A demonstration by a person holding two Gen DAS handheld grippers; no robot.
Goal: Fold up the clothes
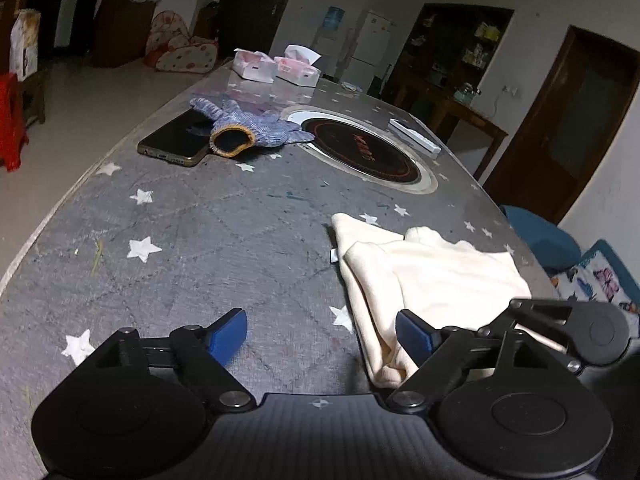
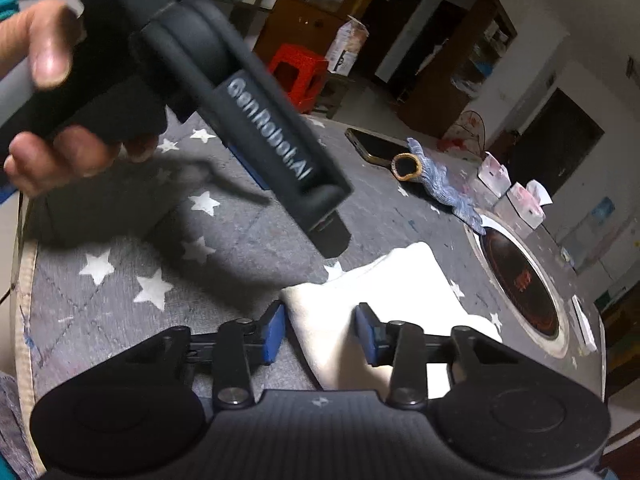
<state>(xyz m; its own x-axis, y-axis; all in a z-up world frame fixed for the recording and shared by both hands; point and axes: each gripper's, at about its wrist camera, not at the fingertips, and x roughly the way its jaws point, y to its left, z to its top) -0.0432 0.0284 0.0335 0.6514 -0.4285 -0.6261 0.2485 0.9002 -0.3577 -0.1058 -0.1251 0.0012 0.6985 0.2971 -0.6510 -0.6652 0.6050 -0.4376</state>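
Item: cream garment (image 1: 432, 276), partly folded, on star-print table (image 1: 200, 240) at 4 o'clock in left view.
L gripper (image 1: 320, 334): wide open, holds nothing.
R gripper (image 2: 320, 334): part open, cloth between pads, no contact seen.
Risk: R may pinch one layer only, so fold drags open.
Nearby, 11 o'clock: phone (image 1: 180, 136), knit glove (image 1: 248, 126); hob ring (image 1: 360, 148) at 12. Path clear.

We see our left gripper (image 1: 322, 334) as a ribbed black housing with a small crosshair mark at twelve o'clock, round black discs at nine and three, silver screws on black linkages, and blue pads (image 1: 228, 336). Our right gripper (image 2: 320, 334) is built the same. The black body of the left gripper carries white "GenRobot.AI" lettering. Our left hand (image 2: 52, 100) is bare.
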